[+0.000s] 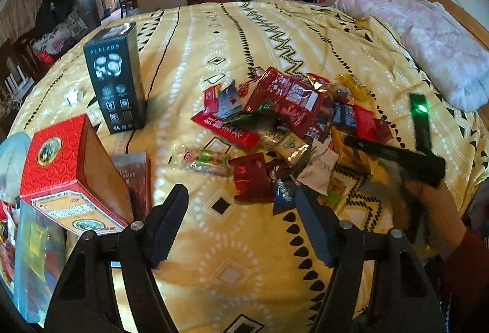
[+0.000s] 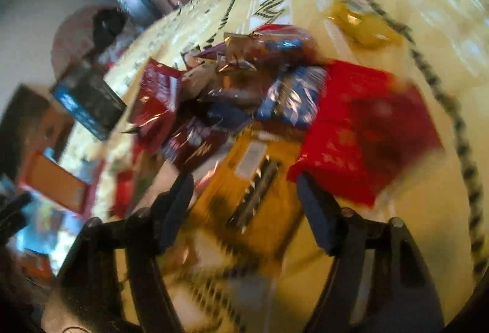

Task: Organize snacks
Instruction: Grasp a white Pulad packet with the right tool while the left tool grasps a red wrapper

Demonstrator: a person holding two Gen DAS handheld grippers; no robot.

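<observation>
A heap of snack packets (image 1: 287, 125) in red, blue, gold and white wrappers lies on the yellow patterned bedspread (image 1: 232, 265). My left gripper (image 1: 241, 198) is open and empty, hovering just short of the heap's near edge. The right gripper's body (image 1: 397, 155) shows at the right of the left wrist view, over the heap. In the blurred right wrist view my right gripper (image 2: 246, 180) is open, above an orange-gold packet (image 2: 247, 195), with a red packet (image 2: 360, 131) and a blue packet (image 2: 290, 100) beyond.
A red box (image 1: 61, 174) and a tall black box (image 1: 116, 79) stand at the left, with a brown carton (image 1: 134, 177) between them. A clear plastic bin (image 1: 33, 259) is at the lower left. A pink quilt (image 1: 440, 48) lies at the far right.
</observation>
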